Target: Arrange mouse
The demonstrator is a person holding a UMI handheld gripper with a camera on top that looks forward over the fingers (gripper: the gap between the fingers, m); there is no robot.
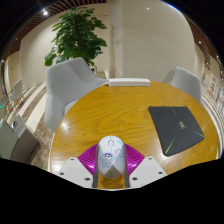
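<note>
A round counter [105,110] with a smooth, warm-toned wood-grain top is seen ahead of the hand-held gripper [111,166]. A mouse [111,157], pale grey-white with a rounded, glossy shell and a small wheel at its centre line, is found between the two fingers, low over the near edge of the counter. The magenta pads [91,157] are observed close against both flanks of the mouse, and no gap can be made out on either side; the mouse is judged to be clamped by the fingers. Whether its underside rests on the wood cannot be told.

A closed laptop [177,129], flat, rectangular and dark with a matte lid and a faint coloured mark near its middle, is noted lying on the counter, well apart from the mouse and to its right. A thin white rectangular object [129,82] is seen at the far rim of the counter; its nature cannot be determined.

Pale grey chairs [70,80] with curved, smooth shell backs are set around the counter. A leafy green potted plant [78,35] is recorded beyond them, against a light wall.
</note>
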